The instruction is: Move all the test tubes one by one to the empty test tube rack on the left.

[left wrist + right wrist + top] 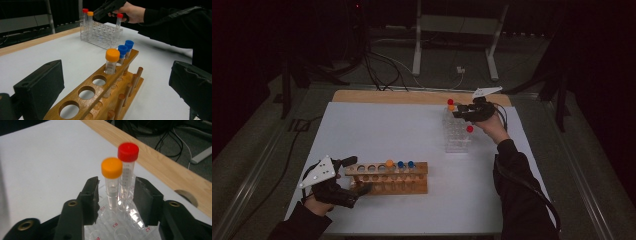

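From above, the right gripper (pixel 463 112) reaches to the far corner of the clear rack (pixel 458 136), where the orange-capped tube (pixel 451 107) stands beside a red-capped tube (pixel 450 101). The left gripper (pixel 357 175) steadies the end of the wooden rack (pixel 387 178) on the tabletop (pixel 377 130).

In the left gripper view, its jaws stand wide, straddling the wooden rack without pinching it.

In the right gripper view, the jaws are spread around both tubes. I'd shift sideways so only the orange-capped tube sits between them, grip below the cap, then lift straight up.
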The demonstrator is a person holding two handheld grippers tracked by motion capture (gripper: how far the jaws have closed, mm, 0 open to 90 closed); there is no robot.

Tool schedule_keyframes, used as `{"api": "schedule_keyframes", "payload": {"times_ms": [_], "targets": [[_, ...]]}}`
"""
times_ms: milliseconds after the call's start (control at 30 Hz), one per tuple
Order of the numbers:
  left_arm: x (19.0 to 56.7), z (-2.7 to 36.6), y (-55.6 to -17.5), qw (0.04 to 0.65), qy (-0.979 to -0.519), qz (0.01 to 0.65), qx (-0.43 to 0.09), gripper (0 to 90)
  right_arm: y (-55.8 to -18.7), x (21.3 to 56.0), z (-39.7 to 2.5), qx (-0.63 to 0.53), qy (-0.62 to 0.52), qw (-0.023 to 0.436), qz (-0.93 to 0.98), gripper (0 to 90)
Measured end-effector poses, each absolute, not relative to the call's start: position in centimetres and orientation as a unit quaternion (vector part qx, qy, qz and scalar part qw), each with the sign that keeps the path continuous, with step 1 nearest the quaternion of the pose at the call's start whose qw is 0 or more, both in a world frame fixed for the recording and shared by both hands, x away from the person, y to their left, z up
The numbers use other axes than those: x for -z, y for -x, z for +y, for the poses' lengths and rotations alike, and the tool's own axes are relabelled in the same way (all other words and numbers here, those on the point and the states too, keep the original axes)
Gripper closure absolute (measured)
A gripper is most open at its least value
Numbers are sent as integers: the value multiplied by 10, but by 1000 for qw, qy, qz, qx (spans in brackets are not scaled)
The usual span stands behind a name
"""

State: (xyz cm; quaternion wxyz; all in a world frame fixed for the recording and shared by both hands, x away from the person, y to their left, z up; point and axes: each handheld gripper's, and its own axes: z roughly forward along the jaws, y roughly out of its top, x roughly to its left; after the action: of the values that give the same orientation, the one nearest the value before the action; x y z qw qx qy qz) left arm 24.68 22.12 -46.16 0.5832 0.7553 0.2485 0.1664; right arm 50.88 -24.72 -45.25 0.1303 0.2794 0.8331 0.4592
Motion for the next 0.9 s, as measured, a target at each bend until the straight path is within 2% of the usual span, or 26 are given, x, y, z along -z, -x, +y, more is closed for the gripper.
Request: {"api": "schedule_keyframes", "payload": {"times_ms": [200,567,900], "targets": [[463,221,-247,582,-757,248,-165,7,-514,463,-242,-453,-282,126,836,598],[464,221,-247,580,-758,247,-164,7,-518,469,-235,-457,-272,114,839,733],[464,222,-248,580,-758,249,-163,7,-518,464,-234,-445,-261,122,848,748]]}}
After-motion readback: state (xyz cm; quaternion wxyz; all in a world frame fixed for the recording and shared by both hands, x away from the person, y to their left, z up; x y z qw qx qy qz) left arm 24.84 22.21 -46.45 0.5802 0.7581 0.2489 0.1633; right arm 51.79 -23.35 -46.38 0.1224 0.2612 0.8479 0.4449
